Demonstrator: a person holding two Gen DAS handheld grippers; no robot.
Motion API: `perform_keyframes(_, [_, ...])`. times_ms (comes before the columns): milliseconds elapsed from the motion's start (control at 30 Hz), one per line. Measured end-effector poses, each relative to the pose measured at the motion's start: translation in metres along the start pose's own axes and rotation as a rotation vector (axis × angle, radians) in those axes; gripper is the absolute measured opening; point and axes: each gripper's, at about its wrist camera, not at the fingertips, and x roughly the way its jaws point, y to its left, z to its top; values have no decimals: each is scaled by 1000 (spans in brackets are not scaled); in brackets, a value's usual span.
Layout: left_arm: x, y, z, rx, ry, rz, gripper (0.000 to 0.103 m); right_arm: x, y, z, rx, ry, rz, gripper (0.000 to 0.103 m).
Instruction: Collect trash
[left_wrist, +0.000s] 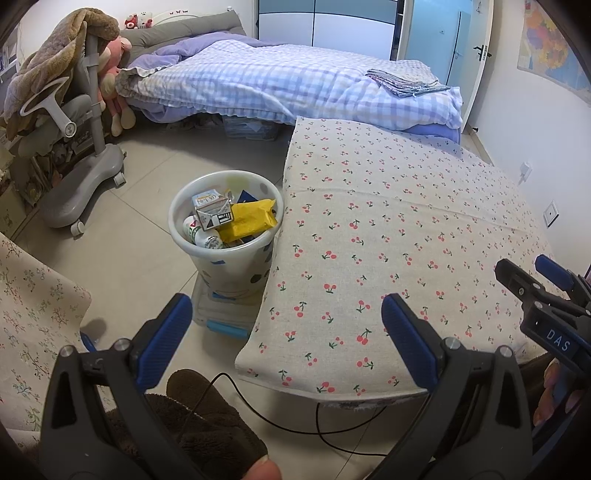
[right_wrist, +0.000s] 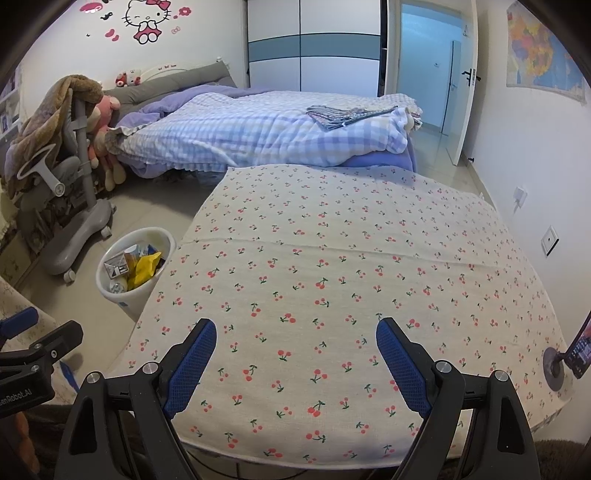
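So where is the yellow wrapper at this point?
The yellow wrapper lies in the white trash bin on the floor, against the left edge of the cherry-print table, beside a small carton. The right wrist view shows it at lower left.

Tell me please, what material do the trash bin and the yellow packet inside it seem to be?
The trash bin looks like thin, smooth, slightly translucent white plastic: light glows through its rim and printed dots show on the wall. The yellow packet seems to be crinkled plastic film, glossy and creased; coated paper is possible.
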Motion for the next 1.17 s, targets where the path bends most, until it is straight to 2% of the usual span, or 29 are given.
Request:
perform_keyframes(900, [3,6,6,-47,21,-17,102,-6,1,-1,22,-11,3,90])
perform_keyframes(1167, [6,2,6,-32,21,-12,102,-8,3,-1,32,-10,11,90])
